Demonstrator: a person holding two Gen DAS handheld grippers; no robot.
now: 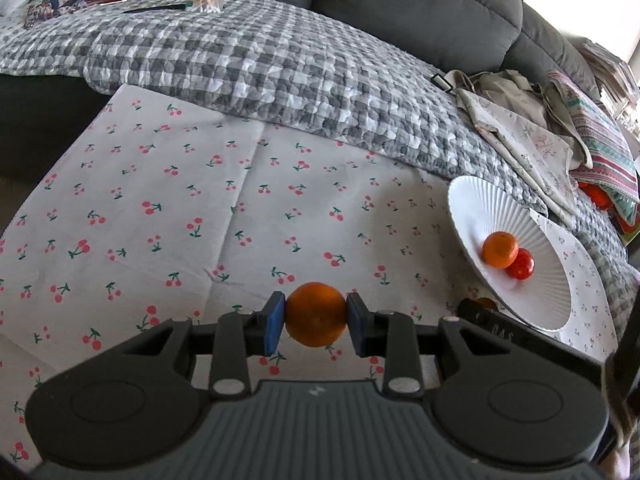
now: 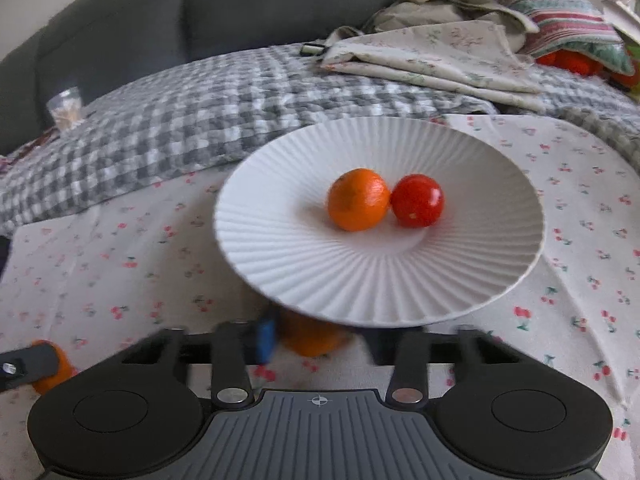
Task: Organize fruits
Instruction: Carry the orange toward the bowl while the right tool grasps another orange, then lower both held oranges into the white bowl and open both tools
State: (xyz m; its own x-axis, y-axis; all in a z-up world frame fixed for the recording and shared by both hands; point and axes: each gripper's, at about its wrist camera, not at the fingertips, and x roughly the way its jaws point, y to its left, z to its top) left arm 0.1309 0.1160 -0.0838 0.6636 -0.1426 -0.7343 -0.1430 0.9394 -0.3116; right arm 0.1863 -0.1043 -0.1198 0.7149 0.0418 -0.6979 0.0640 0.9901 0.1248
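A mandarin is held in the left gripper, the blue pads pressed on its two sides, and it is carried clear above the cherry-print cloth that covers the bench. The grip is taken across the fruit's widest part, which probably keeps so round a thing from slipping out. The fruit is slightly flattened, so it has no real long axis; which way its stem end faces cannot be told.

In the right wrist view a second mandarin is seen between the jaws of the right gripper, just under the near rim of the ribbed white plate. That part of the view is blurred and the right-hand pad cannot be made out, but the jaws are judged to be closed on the fruit.

On the plate another mandarin and a red tomato are already laid, touching each other at the dished centre, where they would be expected to roll and settle. The plate is set at the right of the cloth, near the checked quilt, so both grippers are within reach of it.

By this reading the task is partly done: two fruits are gathered, two are in the jaws and are yet to be placed.
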